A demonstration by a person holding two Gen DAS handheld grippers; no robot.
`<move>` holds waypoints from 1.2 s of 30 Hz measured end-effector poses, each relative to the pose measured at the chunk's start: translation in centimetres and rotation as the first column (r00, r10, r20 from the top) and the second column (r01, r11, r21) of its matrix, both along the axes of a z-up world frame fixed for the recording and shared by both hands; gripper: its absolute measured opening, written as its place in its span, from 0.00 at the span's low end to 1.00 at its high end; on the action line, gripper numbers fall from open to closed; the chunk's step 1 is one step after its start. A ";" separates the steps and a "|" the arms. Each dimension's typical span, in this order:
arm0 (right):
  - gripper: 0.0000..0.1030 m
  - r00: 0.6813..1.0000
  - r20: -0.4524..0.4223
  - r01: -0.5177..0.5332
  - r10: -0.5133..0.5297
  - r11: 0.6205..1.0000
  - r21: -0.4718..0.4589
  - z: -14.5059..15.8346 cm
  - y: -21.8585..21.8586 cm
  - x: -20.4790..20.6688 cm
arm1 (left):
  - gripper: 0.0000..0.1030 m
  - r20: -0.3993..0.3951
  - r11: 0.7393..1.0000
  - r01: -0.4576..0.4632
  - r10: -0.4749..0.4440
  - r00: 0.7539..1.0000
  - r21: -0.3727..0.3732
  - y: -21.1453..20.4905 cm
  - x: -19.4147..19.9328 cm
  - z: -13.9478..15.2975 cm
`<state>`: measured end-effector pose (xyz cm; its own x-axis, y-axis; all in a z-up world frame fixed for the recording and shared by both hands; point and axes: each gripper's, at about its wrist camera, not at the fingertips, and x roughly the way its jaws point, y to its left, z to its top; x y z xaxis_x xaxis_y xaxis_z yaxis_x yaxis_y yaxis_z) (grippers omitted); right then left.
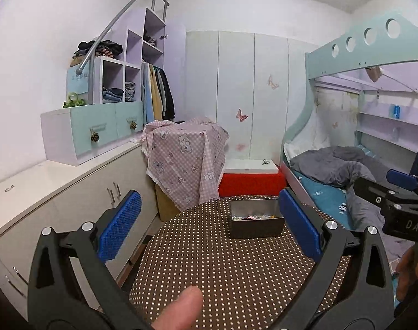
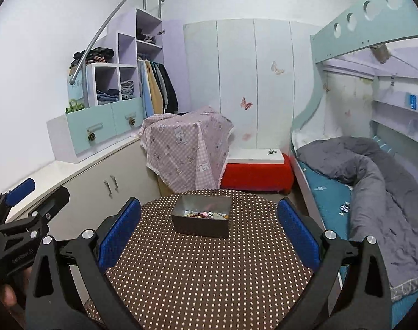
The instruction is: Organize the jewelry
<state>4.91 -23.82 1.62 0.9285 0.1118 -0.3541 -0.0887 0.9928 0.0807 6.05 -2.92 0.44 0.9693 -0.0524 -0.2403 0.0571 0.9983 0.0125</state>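
A dark metal tray (image 1: 254,227) (image 2: 200,227) holding a heap of mixed jewelry (image 1: 252,216) (image 2: 206,214) sits at the far side of a round table with a brown polka-dot cloth (image 1: 222,269) (image 2: 209,269). My left gripper (image 1: 209,224) is open and empty, held above the near part of the table, short of the tray. My right gripper (image 2: 209,224) is open and empty, also short of the tray. Each gripper shows at the edge of the other's view, the right one (image 1: 401,192) and the left one (image 2: 24,206).
A low white cabinet (image 2: 79,181) runs along the left. A box under pink checked cloth (image 2: 187,148) and a red bench with a white top (image 2: 255,170) stand behind the table. A bunk bed with a grey duvet (image 2: 373,178) is on the right.
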 end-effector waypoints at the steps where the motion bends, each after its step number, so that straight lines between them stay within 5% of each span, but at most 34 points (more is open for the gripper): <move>1: 0.93 1.000 0.010 0.009 -0.009 1.000 -0.003 0.0 0.1 -0.6 | 0.95 0.004 1.000 0.000 0.000 1.000 0.001 0.0 -0.6 0.1; 13: 0.93 0.998 0.054 0.040 -0.039 0.999 -0.015 -0.4 1.1 -4.0 | 0.95 0.048 0.999 -0.028 0.027 0.999 0.019 0.0 -4.7 0.6; 27: 0.93 0.999 0.044 0.015 -0.014 1.000 -0.023 -1.2 2.2 -4.3 | 0.95 0.082 0.999 0.005 -0.002 0.997 -0.044 1.2 -5.8 0.6; 36: 0.93 0.999 0.048 0.013 -0.012 1.000 -0.027 -1.0 2.2 -4.5 | 0.95 0.083 0.999 -0.052 0.052 0.995 -0.011 0.5 -5.7 0.7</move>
